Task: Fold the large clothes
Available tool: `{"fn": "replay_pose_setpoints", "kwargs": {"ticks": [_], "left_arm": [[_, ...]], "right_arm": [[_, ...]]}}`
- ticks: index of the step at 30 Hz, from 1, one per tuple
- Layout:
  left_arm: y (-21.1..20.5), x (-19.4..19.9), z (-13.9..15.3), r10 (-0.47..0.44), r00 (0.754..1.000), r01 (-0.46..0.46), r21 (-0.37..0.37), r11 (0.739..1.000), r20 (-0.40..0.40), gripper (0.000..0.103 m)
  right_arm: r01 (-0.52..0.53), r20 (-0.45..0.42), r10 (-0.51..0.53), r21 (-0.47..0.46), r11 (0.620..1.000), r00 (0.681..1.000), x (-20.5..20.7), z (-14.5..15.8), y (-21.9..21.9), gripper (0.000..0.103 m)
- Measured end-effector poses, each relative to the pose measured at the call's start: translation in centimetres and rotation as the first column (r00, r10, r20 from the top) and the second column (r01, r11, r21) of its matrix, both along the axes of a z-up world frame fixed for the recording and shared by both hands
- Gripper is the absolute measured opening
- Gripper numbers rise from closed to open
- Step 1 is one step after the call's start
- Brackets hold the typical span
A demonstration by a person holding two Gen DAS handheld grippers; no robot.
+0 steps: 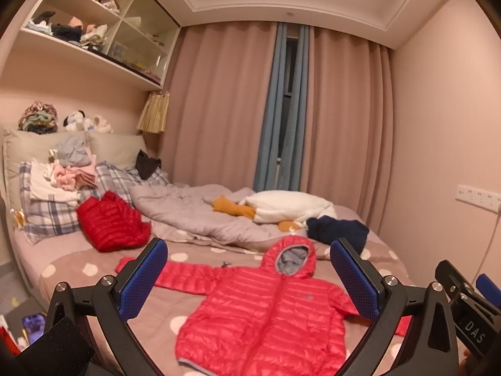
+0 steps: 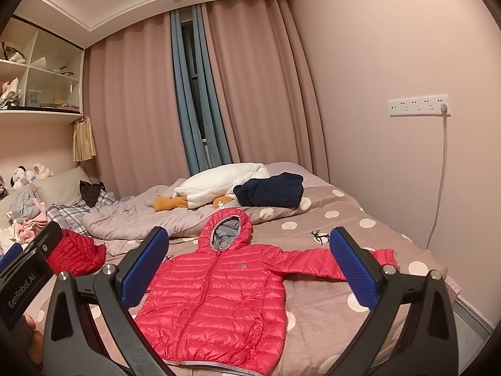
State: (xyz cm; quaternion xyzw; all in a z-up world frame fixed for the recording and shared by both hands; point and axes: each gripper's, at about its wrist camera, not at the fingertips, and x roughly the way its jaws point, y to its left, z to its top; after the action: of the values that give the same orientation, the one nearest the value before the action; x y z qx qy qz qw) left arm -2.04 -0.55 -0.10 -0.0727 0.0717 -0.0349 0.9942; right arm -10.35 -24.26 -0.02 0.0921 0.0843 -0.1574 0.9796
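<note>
Jacket laid out, fold not yet begun.
The red jacket (image 1: 266, 313) was spread flat on the bed (image 2: 360, 219); both grippers' jaws were held wide, empty. Each sleeve should be gripped near the cuff.

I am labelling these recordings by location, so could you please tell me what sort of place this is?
Most likely a home bedroom: a bed with a polka-dot bedspread and pillows, closed pink curtains, and a wall shelf holding clothes. A red hooded jacket lies spread flat on the bed.

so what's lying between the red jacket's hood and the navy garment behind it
Only bare polka-dot sheet between the hood and the navy garment, clearest in the right wrist view.
</note>
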Motion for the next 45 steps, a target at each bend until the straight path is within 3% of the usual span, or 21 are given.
{"fn": "replay_pose_setpoints", "kwargs": {"ticks": [23, 45], "left_arm": [[1.3, -0.8, 1.3, 0.034, 0.999, -0.034, 0.014, 0.999, 0.011, 0.103], [0.7, -1.6, 0.6, 0.011, 1.000, -0.011, 0.007, 1.000, 0.010, 0.103]], "right_arm": [[-0.030, 0.047, 0.031, -0.015, 0.999, 0.998, -1.1, 0.8, 1.2, 0.103], [-0.025, 0.030, 0.026, -0.015, 1.000, 0.999, -2.0, -0.1, 0.1, 0.103]]}}
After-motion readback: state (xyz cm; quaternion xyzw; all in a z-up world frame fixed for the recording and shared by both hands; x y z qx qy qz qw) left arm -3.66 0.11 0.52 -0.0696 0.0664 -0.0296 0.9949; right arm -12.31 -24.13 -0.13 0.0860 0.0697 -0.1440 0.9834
